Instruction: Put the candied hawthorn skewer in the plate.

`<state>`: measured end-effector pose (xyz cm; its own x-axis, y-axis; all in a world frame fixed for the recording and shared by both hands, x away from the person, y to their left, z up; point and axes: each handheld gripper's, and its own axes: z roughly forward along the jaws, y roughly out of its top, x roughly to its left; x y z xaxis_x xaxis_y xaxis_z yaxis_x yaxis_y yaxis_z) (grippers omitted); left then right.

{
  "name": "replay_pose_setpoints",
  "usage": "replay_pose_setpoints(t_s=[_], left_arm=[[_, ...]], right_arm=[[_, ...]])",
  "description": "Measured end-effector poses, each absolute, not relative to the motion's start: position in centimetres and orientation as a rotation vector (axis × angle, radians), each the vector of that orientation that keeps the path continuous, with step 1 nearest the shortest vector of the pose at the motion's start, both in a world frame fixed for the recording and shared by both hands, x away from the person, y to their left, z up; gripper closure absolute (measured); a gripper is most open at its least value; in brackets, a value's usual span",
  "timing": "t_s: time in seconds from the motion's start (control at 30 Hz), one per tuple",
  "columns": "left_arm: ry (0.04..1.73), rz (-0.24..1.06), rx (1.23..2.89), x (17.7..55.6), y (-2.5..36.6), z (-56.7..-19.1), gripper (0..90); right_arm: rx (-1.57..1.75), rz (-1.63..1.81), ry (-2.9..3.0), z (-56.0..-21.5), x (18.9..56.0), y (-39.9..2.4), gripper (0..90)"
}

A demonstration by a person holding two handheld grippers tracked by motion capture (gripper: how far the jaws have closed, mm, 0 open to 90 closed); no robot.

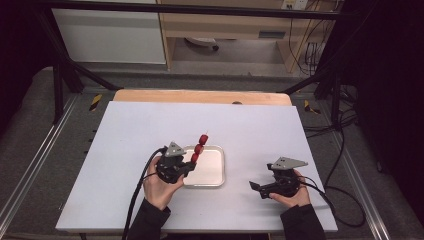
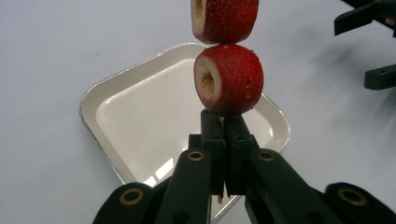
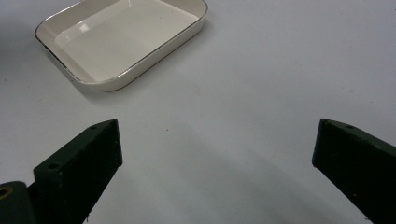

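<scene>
Over on your left, your left hand [image 1: 159,186] has the black two-jaw left gripper [image 1: 192,165] raised at the near left corner of the shallow cream rectangular tray with the thin metal rim [image 1: 216,175]; its jaws are pressed right together on the thin wooden skewer [image 2: 220,122], which shows as a pale sliver between the tips in the left gripper view; that skewer rises tilted up and away from you, carrying three red hollowed strawberry pieces [image 1: 199,148] strung one above another; in the left gripper view the lowest strawberry piece [image 2: 229,79] sits just above the jaw tips, its pale cored opening turned to the left, and the next piece [image 2: 224,19] touches it from above; behind them the tray lies bare on the white table top [image 1: 130,135], with nothing in it; moving across, the tray sits near the middle of the table, between your two hands; now to your right, your right hand [image 1: 291,196] holds the black right gripper [image 1: 256,188] low over the table, well apart from the tray and pointed leftward toward it; its jaws stand wide open with nothing between them, and the right gripper view shows plain white table in the gap and the tray off at the upper left.
</scene>
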<state>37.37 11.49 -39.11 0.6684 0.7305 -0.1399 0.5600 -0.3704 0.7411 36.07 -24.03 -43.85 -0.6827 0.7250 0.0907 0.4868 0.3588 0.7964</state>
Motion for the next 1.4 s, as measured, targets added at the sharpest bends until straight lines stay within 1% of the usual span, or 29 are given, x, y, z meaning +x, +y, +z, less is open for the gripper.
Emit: replay_pose_setpoints(t_s=[0.23, 0.57, 0.7, 1.03, 1.17, 1.27, 1.3, 1.4], left_arm=[[1.048, 0.245, 2.172, 38.5, 10.5, -41.0, 88.7], [1.094, 0.292, 2.314, 39.1, 9.5, -42.7, 88.7], [1.096, 0.298, 2.346, 39.2, 9.3, -43.0, 88.6], [1.084, 0.272, 2.34, 39.2, 9.5, -42.9, 87.4], [1.041, 0.261, 2.291, 38.8, 10.1, -42.2, 80.4], [1.017, 0.22, 2.229, 38.4, 10.8, -41.5, 71.6], [1.003, 0.208, 2.212, 38.3, 11.2, -41.3, 67.8], [0.957, 0.232, 2.159, 38.4, 12.2, -40.9, 50.3]], right_arm=[[1.083, 1.235, 2.346, -44.1, 36.0, -24.3, 2.2], [1.092, 1.216, 2.36, -44.4, 36.0, -24.1, 2.2], [1.093, 1.215, 2.365, -44.5, 36.1, -24.1, 2.2], [1.098, 1.212, 2.366, -44.5, 36.0, -24.0, 2.2], [1.095, 1.212, 2.363, -44.4, 36.0, -24.0, 2.1], [1.101, 1.216, 2.358, -44.4, 36.0, -24.0, 2.1], [1.098, 1.217, 2.356, -44.4, 36.0, -24.1, 2.1], [1.104, 1.219, 2.349, -44.4, 36.0, -24.1, 1.9]])
